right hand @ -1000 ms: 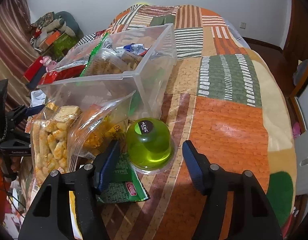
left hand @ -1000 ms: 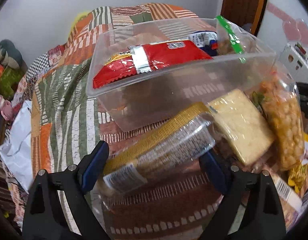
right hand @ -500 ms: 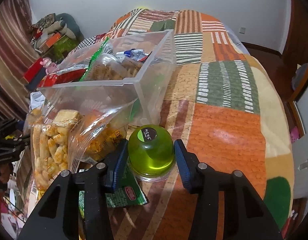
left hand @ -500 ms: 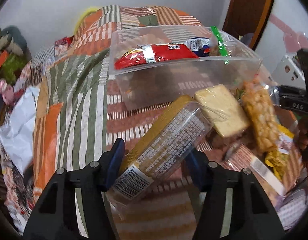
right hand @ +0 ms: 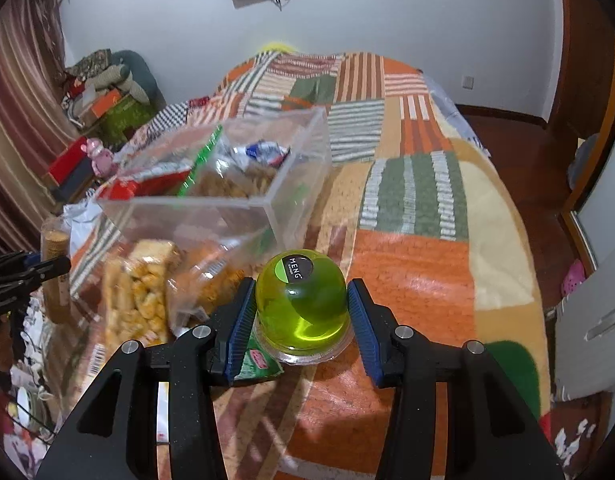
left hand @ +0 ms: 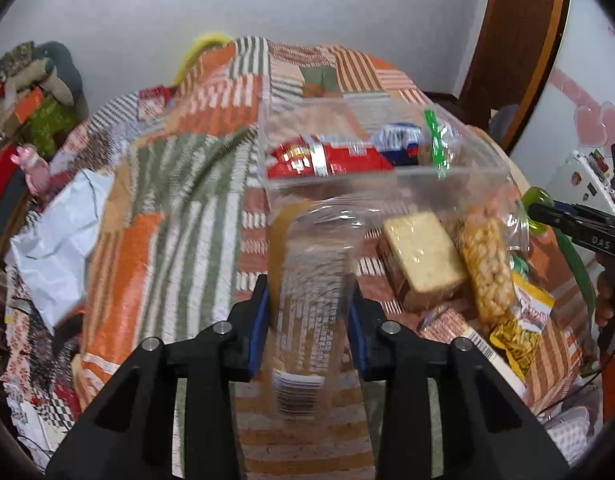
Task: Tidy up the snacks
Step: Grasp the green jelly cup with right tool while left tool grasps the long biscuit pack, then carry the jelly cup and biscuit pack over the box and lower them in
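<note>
My left gripper (left hand: 309, 320) is shut on a clear-wrapped cracker pack (left hand: 307, 280) and holds it upright above the bed, in front of the clear plastic bin (left hand: 347, 192). The bin holds a red snack pack (left hand: 327, 158), a blue wrapper and a green-striped bag. My right gripper (right hand: 299, 316) is shut on a green dome jelly cup (right hand: 301, 304) raised off the quilt, near the bin's corner (right hand: 267, 208). The cracker pack also shows at the left of the right wrist view (right hand: 55, 240).
Loose snacks lie by the bin: a cake slice in wrap (left hand: 421, 256), a bag of puffed sticks (left hand: 487, 264), yellow packets (left hand: 519, 328) and a green packet (right hand: 259, 364). A white bag (left hand: 55, 248) lies at the bed's left edge. Patchwork quilt (right hand: 419, 272) spreads right.
The left gripper closed on the cracker pack, turned it upright and lifted it. The right gripper closed on the green jelly cup and raised it.
</note>
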Available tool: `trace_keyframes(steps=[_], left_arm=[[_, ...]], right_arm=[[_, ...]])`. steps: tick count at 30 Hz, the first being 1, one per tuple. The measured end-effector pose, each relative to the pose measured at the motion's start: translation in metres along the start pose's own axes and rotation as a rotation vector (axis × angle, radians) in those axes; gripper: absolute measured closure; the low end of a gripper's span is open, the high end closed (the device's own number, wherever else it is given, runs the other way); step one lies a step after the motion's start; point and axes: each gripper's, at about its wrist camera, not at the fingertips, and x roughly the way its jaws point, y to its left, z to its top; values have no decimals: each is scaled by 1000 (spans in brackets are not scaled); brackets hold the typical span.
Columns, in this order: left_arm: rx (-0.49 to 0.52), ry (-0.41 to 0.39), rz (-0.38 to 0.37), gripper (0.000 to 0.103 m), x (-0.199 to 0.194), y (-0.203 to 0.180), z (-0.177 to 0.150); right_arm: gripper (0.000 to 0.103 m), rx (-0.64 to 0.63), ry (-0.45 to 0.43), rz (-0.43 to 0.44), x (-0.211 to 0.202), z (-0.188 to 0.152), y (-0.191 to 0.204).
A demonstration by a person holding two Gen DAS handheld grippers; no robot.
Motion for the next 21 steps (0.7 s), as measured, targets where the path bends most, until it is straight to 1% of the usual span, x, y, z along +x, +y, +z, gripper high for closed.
trace_keyframes(steps=[2, 5, 8, 12, 21], left_arm=[[-15, -24, -15, 69, -8, 1, 4], [-15, -69, -1, 69, -19, 0, 11], [-22, -104, -16, 69, -29, 1, 21], [-18, -159, -18, 69, -43, -2, 36], [-16, -249, -24, 69, -57, -6, 70]], right_arm=[[60, 1, -23, 8, -5, 5, 3], [60, -4, -54, 21, -11, 11, 9], [60, -16, -79, 33, -14, 19, 16], [60, -32, -104, 43, -16, 29, 24], [60, -62, -166, 87, -23, 53, 45]])
